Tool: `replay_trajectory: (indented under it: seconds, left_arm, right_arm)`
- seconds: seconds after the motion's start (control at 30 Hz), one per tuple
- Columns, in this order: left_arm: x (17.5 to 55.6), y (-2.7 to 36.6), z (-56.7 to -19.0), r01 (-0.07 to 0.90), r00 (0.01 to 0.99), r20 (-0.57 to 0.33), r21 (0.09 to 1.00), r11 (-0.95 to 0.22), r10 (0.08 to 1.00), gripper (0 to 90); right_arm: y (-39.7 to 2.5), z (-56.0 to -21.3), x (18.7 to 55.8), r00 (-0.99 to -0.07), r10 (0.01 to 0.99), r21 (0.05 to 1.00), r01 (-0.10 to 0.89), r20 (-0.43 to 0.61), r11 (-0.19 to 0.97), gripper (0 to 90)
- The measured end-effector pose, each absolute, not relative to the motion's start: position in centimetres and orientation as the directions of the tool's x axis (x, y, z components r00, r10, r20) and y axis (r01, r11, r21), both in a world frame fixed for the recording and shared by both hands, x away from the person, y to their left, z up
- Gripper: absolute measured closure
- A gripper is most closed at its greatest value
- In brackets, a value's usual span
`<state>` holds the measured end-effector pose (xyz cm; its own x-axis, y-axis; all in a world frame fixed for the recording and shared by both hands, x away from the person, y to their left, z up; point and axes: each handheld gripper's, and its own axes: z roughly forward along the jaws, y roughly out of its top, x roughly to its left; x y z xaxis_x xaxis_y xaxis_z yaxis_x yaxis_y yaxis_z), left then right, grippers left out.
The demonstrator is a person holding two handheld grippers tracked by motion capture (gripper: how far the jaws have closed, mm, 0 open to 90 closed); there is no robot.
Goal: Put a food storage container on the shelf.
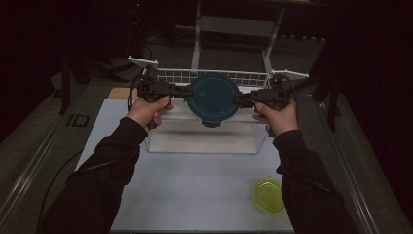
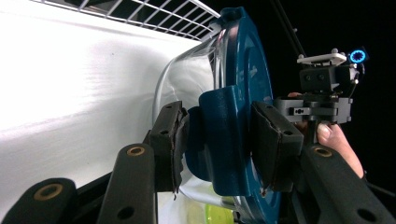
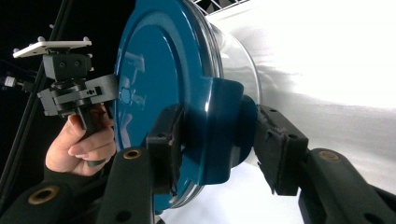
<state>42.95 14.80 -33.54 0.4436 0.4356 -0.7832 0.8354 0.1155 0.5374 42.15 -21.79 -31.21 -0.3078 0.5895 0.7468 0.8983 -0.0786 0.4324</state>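
Observation:
A round clear container with a dark blue lid (image 1: pixel 213 97) hangs in the air above the table, lid facing me. My left gripper (image 1: pixel 182 90) is shut on the lid's left side latch (image 2: pixel 219 140), and my right gripper (image 1: pixel 243 99) is shut on the right side latch (image 3: pixel 219 130). In the left gripper view the clear bowl (image 2: pixel 187 74) shows behind the blue lid (image 2: pixel 245 79). The right gripper view has the lid (image 3: pixel 159 65) seen from its top face, with the other hand and gripper (image 3: pixel 70 88) beyond it.
A clear rectangular bin (image 1: pixel 204 141) stands on the white table mat (image 1: pixel 195 185) under the container, with a white wire rack (image 1: pixel 234 76) behind it. A small yellow-green container (image 1: pixel 269 195) lies at the front right of the mat.

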Motion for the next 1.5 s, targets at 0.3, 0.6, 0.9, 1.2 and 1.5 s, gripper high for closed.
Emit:
replay_trajectory:
  seconds: [0.3,0.6,0.9,1.2,1.5]
  left_arm:
    - [43.7,14.8,-34.1,0.841,0.411,-0.783,0.523,0.138,0.466,53.4]
    - [43.3,14.7,-33.5,0.803,0.456,-0.727,0.584,0.114,0.513,51.4]
    - [41.0,15.8,-31.7,0.734,0.507,-0.661,0.667,0.124,0.553,50.6]
    - [37.8,15.8,-31.0,0.689,0.58,-0.598,0.722,0.058,0.554,44.2]
    - [35.2,15.5,-31.7,0.636,0.666,-0.557,0.772,0.013,0.496,22.1]
  right_arm:
    - [-21.6,-31.7,43.3,-0.279,0.593,0.412,0.906,0.755,-0.098,49.1]
    - [-20.8,-30.0,43.0,-0.34,0.665,0.503,0.862,0.665,-0.063,50.1]
    - [-20.8,-28.8,41.0,-0.428,0.686,0.596,0.803,0.589,-0.01,52.6]
    - [-21.0,-28.7,38.1,-0.497,0.664,0.649,0.761,0.559,0.023,50.9]
    - [-20.0,-29.3,35.0,-0.573,0.619,0.68,0.729,0.538,0.084,52.8]
